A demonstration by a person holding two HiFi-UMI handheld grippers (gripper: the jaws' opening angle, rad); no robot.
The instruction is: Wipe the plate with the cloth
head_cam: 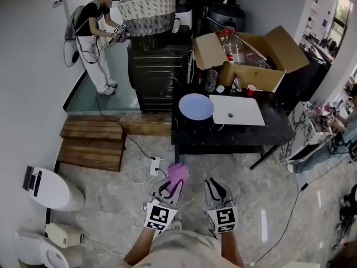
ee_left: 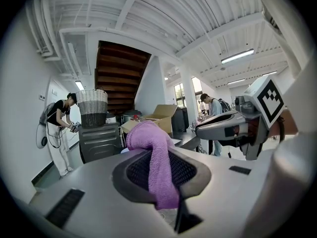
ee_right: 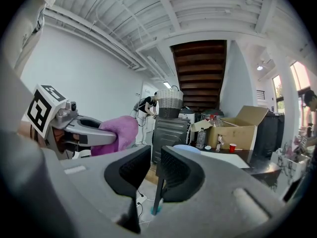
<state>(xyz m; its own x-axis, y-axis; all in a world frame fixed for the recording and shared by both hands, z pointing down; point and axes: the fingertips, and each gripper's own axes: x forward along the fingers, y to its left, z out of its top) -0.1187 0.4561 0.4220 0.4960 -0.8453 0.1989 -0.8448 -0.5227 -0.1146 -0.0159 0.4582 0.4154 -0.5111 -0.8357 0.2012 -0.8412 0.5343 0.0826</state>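
I count two tongs, one cloth and one plate. My left tongs point(head_cam: 172, 190) sit in the lower middle of the head view, clamped on the one purple terry cloth point(head_cam: 178, 173). In the left gripper view the cloth's nubbly pile bulges above the dark ribbed pads and hangs down between them in a soft fold. My right tongs point(head_cam: 217, 190) are just beside the left ones, on the right. In the right gripper view their two black ribbed pads stand only a narrow slit apart, with nothing between them.

The single round pale blue plate point(head_cam: 196, 106) is smooth and shallow. It lies above the centre of the head view, on the left end of the glossy black counter point(head_cam: 240, 134), well apart from both tongs and from the cloth. Just to the right of the plate lies one flat white rectangular sheet point(head_cam: 237, 109), and the plate's edge seems to touch it.

Behind them, toward the upper right, one open brown cardboard box point(head_cam: 279, 54) stands with its flaps raised, and one small red cup point(head_cam: 251, 89) stands in front of it. At the top of the frame one woven wicker basket point(head_cam: 148, 15), pale with a darker lower band, rests on a dark cabinet point(head_cam: 159, 66). The floor point(head_cam: 111, 194) below my tongs is marbled grey tile.
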